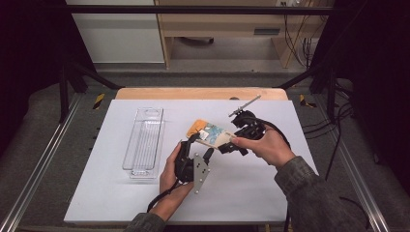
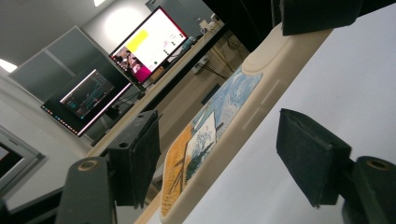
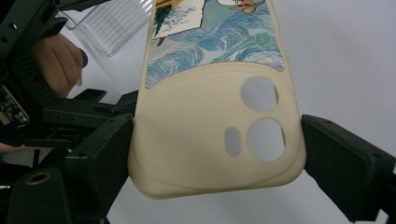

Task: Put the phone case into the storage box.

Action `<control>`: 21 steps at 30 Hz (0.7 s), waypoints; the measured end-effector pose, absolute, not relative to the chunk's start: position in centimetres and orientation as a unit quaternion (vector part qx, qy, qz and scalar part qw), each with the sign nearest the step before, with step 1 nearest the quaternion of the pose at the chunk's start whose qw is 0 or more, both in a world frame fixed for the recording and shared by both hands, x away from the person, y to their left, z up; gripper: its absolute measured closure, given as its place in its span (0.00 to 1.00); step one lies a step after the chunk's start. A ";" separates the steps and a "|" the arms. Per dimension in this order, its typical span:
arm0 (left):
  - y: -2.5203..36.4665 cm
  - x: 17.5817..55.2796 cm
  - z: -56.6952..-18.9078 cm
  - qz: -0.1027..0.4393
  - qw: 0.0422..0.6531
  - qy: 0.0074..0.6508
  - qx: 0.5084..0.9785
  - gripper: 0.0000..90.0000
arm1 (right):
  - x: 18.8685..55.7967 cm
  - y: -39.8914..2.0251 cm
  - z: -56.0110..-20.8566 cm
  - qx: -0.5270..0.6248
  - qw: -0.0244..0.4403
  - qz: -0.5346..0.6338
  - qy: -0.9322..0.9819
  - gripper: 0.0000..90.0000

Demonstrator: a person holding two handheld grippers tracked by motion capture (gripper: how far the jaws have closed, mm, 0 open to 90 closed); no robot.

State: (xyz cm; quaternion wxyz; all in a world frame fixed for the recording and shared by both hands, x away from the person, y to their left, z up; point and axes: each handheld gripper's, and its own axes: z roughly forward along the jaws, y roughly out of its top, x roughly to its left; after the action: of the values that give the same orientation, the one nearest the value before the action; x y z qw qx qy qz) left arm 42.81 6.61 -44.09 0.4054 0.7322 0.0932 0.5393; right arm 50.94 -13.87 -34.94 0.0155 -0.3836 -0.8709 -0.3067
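Above the table, right gripper point(image 3: 217, 154) clamps phone case point(image 3: 210, 140).

High view: fixed overhead, facing forward-down, whole table point(image 1: 251, 188) visible. Gripper views: close, looking along own jaws, left tilted toward far monitors point(image 2: 116, 65). All three share phone case point(image 1: 212, 135) point(image 2: 205, 140) point(image 3: 215, 135).

Cream phone case point(image 3: 215, 126) with blue-green swirls, orange corner; clear tray point(image 1: 144, 145)
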 end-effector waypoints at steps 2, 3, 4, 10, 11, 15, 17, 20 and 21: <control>6.6 42.7 -44.0 0.542 0.406 0.093 0.730 0.38 | 51.0 -13.9 -34.8 -0.383 0.020 -0.309 -0.870 0.14; 6.6 42.7 -43.9 0.544 0.406 0.092 0.729 0.40 | 51.0 -13.8 -34.8 -0.385 0.019 -0.309 -0.870 0.14; 6.6 42.6 -43.8 0.545 0.406 0.091 0.728 0.41 | 51.0 -13.8 -34.7 -0.385 0.019 -0.308 -0.870 0.14; 6.4 42.4 -43.5 0.550 0.405 0.081 0.726 0.47 | 51.1 -13.7 -34.4 -0.387 0.022 -0.306 -0.869 0.14; 6.3 42.4 -43.5 0.551 0.405 0.080 0.725 0.48 | 51.1 -13.7 -34.4 -0.386 0.023 -0.308 -0.869 0.14; 6.2 42.3 -43.5 0.551 0.402 0.074 0.727 0.53 | 51.0 -13.7 -34.3 -0.387 0.023 -0.307 -0.869 0.14; 6.2 42.2 -43.5 0.552 0.401 0.071 0.727 0.54 | 51.0 -13.7 -34.2 -0.387 0.023 -0.307 -0.869 0.14; 6.1 42.2 -43.4 0.552 0.400 0.067 0.729 0.57 | 51.0 -13.7 -34.2 -0.386 0.024 -0.307 -0.870 0.14; 6.1 42.2 -43.4 0.552 0.399 0.066 0.729 0.58 | 51.0 -13.6 -34.2 -0.386 0.024 -0.307 -0.870 0.14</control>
State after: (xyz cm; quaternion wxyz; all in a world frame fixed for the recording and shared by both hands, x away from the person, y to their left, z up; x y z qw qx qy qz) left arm 42.17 6.13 -43.41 0.3988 0.7292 0.0664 0.5521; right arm 51.00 -13.65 -34.23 0.0241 -0.3857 -0.8698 -0.3068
